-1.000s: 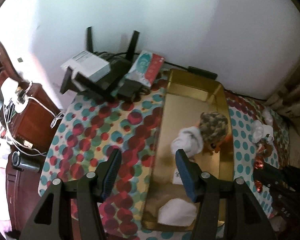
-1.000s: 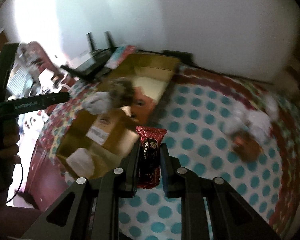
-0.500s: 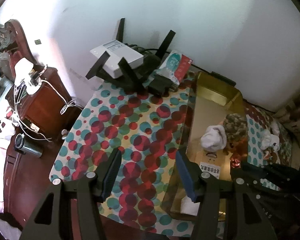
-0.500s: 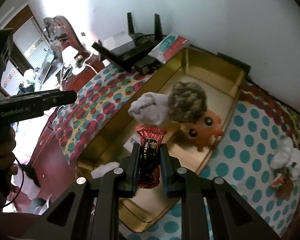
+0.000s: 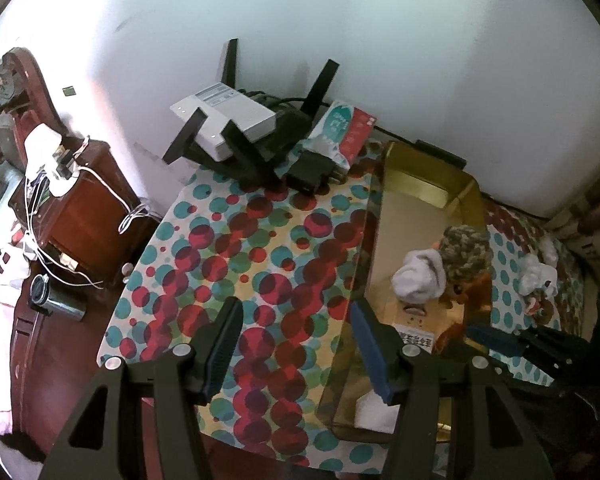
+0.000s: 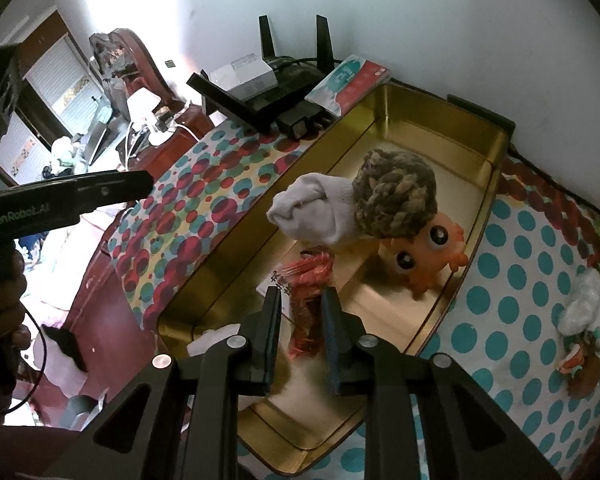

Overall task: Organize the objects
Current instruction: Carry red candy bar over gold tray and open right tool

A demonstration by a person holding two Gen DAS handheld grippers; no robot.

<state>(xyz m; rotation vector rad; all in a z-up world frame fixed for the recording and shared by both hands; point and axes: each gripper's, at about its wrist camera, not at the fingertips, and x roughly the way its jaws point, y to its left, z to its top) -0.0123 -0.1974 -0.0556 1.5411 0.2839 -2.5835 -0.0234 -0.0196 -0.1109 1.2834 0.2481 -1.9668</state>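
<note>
My right gripper (image 6: pixel 302 293) hangs over the near part of the gold tray (image 6: pixel 498 148). Its jaws are opening, and a red snack packet (image 6: pixel 309 312) shows blurred between them with a gap at the left pad. Farther back in the tray lie a white sock (image 6: pixel 312 212), a knitted brown ball (image 6: pixel 396 196) and an orange big-eyed toy (image 6: pixel 432 248). Left of the tray (image 5: pixel 420 172), my left gripper (image 5: pixel 296 306) stands open over the spotted cloth with nothing between its fingers.
A black router (image 5: pixel 260 156), a white box (image 5: pixel 224 120) and a tissue pack (image 5: pixel 340 132) crowd the back by the wall. A white plush toy (image 6: pixel 588 320) lies on the teal-dotted cloth at right. A wooden cabinet (image 5: pixel 84 208) with cables stands beyond the table's left edge.
My right gripper carried the red packet from the teal-dotted cloth to above the tray, and its jaws have parted. My left gripper shifted left, off the tray and over the spotted cloth.
</note>
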